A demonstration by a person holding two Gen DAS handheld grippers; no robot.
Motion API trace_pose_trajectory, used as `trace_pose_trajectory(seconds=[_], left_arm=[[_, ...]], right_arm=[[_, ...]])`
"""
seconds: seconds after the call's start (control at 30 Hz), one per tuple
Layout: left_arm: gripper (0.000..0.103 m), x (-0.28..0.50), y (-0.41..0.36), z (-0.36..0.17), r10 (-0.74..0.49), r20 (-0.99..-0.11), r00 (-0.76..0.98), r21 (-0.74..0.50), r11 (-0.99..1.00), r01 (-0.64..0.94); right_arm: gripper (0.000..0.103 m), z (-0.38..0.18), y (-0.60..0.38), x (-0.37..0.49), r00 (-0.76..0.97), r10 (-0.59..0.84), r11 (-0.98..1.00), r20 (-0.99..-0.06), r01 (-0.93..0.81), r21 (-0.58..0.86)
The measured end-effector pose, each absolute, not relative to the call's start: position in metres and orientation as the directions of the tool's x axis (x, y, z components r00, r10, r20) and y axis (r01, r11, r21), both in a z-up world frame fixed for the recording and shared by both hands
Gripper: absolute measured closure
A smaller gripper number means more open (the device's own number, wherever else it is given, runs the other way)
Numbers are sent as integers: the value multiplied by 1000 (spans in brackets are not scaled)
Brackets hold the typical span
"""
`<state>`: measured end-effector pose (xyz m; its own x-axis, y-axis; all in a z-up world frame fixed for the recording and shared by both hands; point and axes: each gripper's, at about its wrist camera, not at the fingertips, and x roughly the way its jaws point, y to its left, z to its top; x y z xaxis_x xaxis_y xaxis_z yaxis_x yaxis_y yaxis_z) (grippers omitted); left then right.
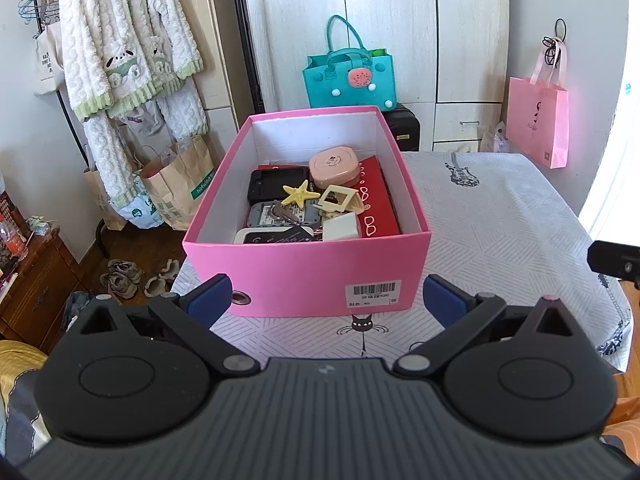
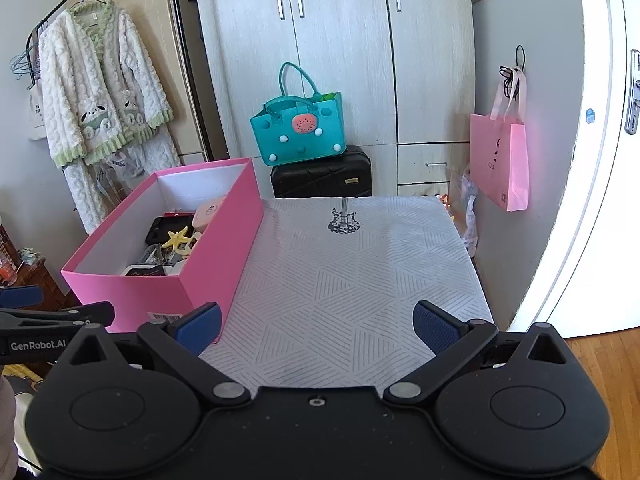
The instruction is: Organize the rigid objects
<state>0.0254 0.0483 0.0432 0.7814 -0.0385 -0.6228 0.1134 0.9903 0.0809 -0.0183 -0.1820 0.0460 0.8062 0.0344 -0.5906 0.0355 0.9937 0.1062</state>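
Seemingly the sorting is nearly done: small rigid items are heaped inside the pink shoebox at twelve o'clock of the left gripper, nothing is seen loose on the tablecloth, and both it and the right gripper are spread apart, empty.

A desk is wearing a white cloth printed with line patterns and guitars, and an open pink box is sitting directly on its left part.
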Motion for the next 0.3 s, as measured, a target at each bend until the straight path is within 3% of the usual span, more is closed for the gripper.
trace_pose_trajectory(seconds=[0.3], left_arm=[[0, 24, 50, 43, -32, -621, 783, 83, 991, 106]], right_arm=[[0, 45, -184, -18, 799, 20, 994, -601, 51, 101]])
